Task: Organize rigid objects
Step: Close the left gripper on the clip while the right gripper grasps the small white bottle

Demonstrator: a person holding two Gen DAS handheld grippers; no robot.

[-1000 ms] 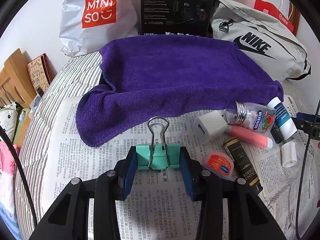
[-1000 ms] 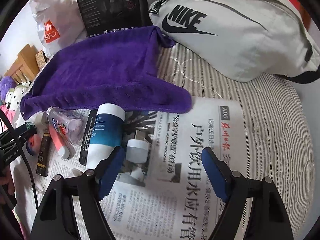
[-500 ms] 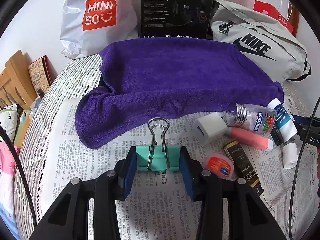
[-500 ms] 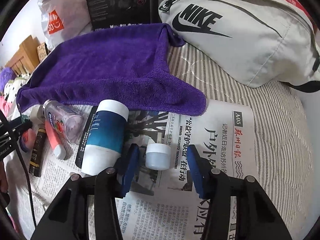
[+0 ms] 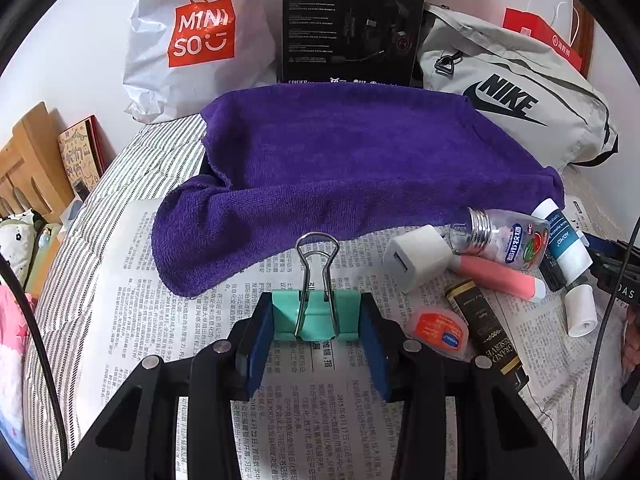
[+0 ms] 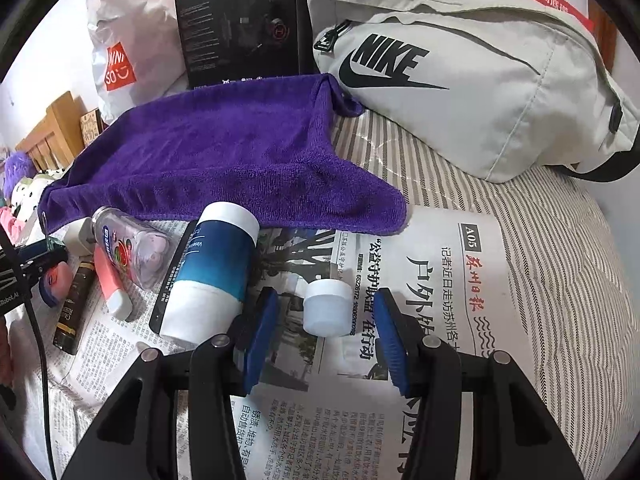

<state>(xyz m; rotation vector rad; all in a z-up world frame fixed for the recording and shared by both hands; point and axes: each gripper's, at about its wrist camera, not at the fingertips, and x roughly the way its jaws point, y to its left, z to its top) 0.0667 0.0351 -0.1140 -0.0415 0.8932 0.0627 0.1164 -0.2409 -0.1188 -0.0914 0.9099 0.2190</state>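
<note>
— Tongs first: what were they doing?

— Left tongs [image 5: 316, 320] were clenched on the green clip [image 5: 310, 316], pads against both its sides, wire handles pointing forward, low over the newspaper [image 5: 160, 320]. Right tongs [image 6: 324, 326] had just been closing around the small jar [image 6: 326, 306], which stood upright on the paper between the pads; I saw gaps on both sides, so it wasn't gripped yet.

— And the rest, big to small?

— Striped bed [image 6: 540, 260], Nike bag [image 6: 460, 80] at the back, purple towel [image 5: 360, 160] spread flat, likely the place meant for sorted things. Loose items lay bunched beside it: blue tube [image 6: 216, 276], clear bottle [image 5: 504, 238], white charger [image 5: 416, 256], pink stick [image 5: 500, 278].

— Why hold the clip sideways?

— Probably because its flat sides give the pads firm purchase.
</note>
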